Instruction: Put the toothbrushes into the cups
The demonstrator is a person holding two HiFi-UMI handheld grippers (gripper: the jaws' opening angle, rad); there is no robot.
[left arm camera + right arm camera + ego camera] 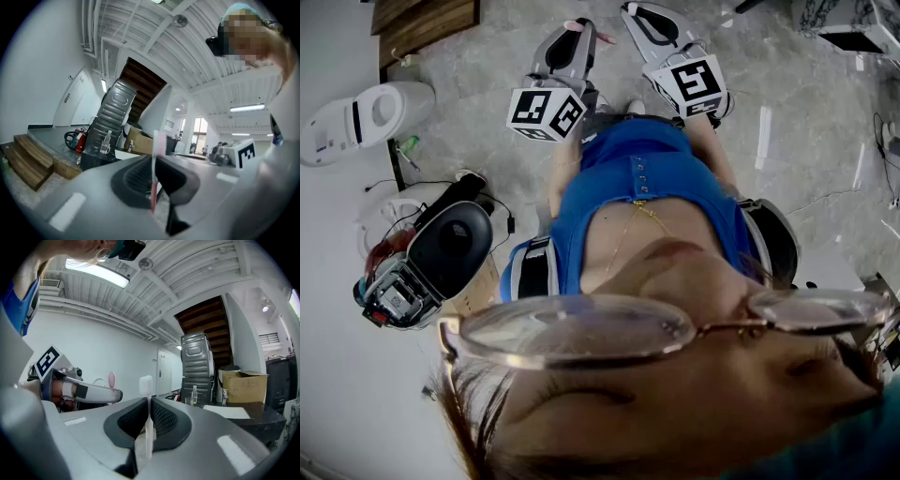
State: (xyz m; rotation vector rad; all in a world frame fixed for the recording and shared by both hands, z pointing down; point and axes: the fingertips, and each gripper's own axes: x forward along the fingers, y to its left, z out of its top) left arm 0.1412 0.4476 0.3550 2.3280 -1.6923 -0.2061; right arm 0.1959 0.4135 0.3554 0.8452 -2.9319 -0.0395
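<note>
A pink toothbrush point(153, 168) stands upright in my left gripper point(154, 161), whose jaws are shut on its handle. A white toothbrush point(147, 423) stands upright the same way in my right gripper point(148, 404), bristle head point(146, 384) on top. In the head view both grippers are held level in front of the person's body, the left gripper point(578, 28) beside the right gripper point(637, 11). In the right gripper view the left gripper point(84, 391) shows at the left with the pink brush head point(111, 379) above it. No cup for the brushes is in sight.
On the floor to the left lie a white device point(356, 117) and an open black-and-white case point(441, 248). Wooden steps point(28, 161) rise at the left. A grey metal cabinet point(197, 364), a cardboard box point(243, 385) and a dark table with a small bottle point(194, 393) stand ahead.
</note>
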